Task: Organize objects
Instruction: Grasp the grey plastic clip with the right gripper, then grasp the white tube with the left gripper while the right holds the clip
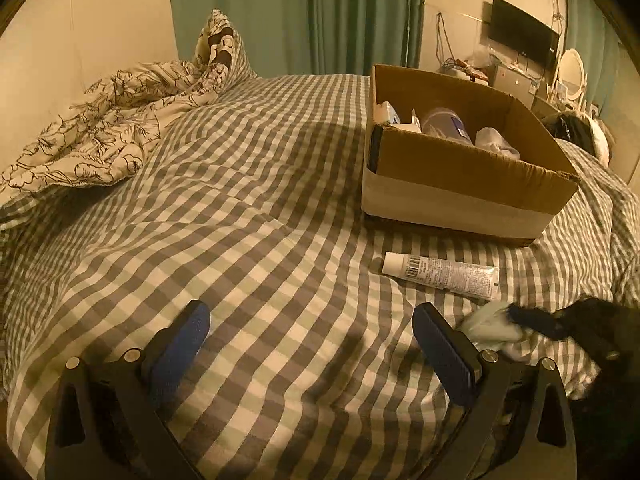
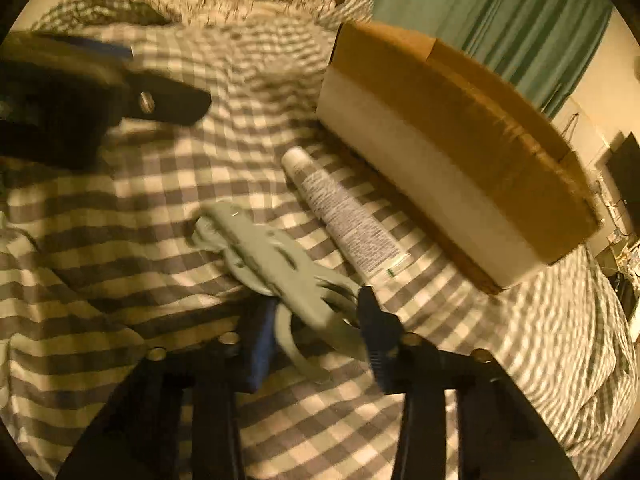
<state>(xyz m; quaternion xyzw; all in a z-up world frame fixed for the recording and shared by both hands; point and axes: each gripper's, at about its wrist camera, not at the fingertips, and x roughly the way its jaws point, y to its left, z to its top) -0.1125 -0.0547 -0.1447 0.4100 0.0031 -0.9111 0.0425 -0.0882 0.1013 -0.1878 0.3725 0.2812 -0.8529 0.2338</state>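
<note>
A dim bedroom with green curtains holds a bed under a grey-and-white checked cover [image 1: 260,200]. On it, far right, sits an open brown cardboard box [image 1: 472,168] already holding a few containers. A white printed tube [image 1: 440,274] lies just near of the box, not yet packed. The right gripper [image 2: 320,328] has its fingers clamped on a pale green plastic piece [image 2: 272,256], apparently next for the box. The left gripper [image 1: 312,344] hovers, fingers apart and empty.

Left gripper [image 1: 310,334]: jaws spread wide, nothing between them. Right gripper [image 2: 316,320]: jaws closed on the pale green item [image 2: 272,256], low over the bed [image 1: 260,200].
</note>
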